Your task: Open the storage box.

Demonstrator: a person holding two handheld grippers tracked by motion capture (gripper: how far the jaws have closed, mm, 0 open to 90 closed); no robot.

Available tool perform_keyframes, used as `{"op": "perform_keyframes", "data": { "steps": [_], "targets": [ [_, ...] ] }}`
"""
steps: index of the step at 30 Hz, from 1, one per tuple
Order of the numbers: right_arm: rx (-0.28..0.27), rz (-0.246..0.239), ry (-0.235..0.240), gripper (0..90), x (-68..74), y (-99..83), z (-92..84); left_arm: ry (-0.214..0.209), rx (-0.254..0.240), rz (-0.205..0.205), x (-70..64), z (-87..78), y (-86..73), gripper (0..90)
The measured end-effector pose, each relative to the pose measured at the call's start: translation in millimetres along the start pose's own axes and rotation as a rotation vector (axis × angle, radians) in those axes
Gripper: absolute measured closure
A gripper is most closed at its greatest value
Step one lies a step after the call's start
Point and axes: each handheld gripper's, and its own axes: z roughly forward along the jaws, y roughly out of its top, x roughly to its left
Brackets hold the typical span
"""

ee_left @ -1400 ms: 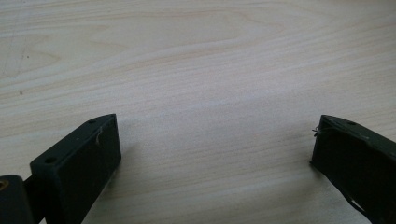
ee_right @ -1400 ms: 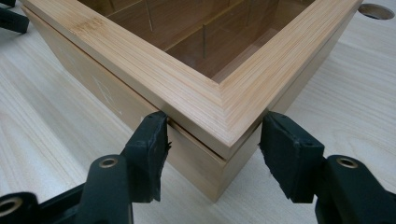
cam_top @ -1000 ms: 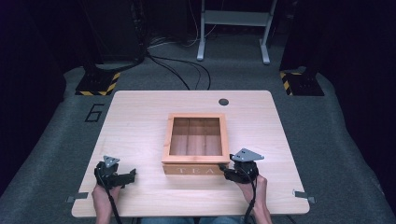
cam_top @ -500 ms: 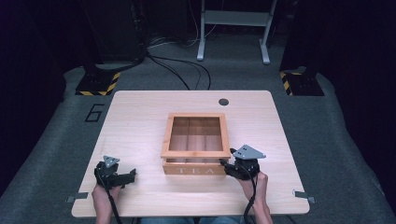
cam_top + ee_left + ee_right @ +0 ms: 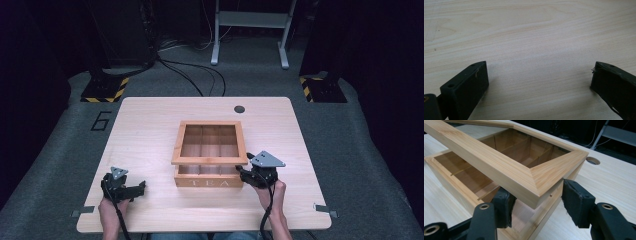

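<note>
The right tool (image 5: pixel 243 173) is partly closed around the near right corner of the lid (image 5: pixel 524 170) of one wooden tea box (image 5: pixel 210 165), the lid lifted and tilted above the base at the centre of the bench (image 5: pixel 150 125). The box front reads "TEA". The left tool (image 5: pixel 141 186), lower left, stands wide open and empty over bare wood. Two tools, one box.

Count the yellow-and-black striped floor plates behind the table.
2: one striped floor plate beyond the table's far-left corner, another beyond its far-right corner. Others may be hidden in the dark.
</note>
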Motion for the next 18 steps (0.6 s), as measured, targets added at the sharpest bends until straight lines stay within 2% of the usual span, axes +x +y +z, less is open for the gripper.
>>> {"op": "perform_keyframes", "data": {
  "steps": [15, 18],
  "targets": [
    [-0.072, 0.044, -0.009, 45.9, -10.8, 18.1, 2.5, 0.000, 0.000, 0.000, 0.0, 0.0, 0.0, 0.9],
    [-0.083, 0.041, -0.008, 46.3, -13.1, 23.3, 2.0, 0.000, 0.000, 0.000, 0.0, 0.0, 0.0, 0.9]
  ]
}}
